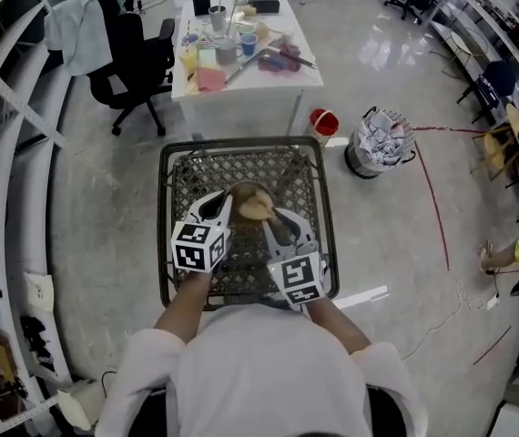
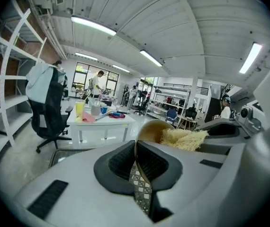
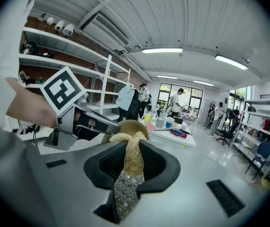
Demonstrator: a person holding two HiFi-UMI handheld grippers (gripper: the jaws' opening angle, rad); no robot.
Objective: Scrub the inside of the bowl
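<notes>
Both forearms reach forward over the wire-mesh desk (image 1: 241,143), with the claws angled in toward each other. The left claw (image 1: 226,207) is clamped on the thin rim of the brown bowl (image 2: 150,130), which is tipped on edge over the mesh. The right claw (image 1: 274,218) pinches a straw-coloured fibre scrubber (image 3: 133,156) that lies against the bowl's inside.
</notes>
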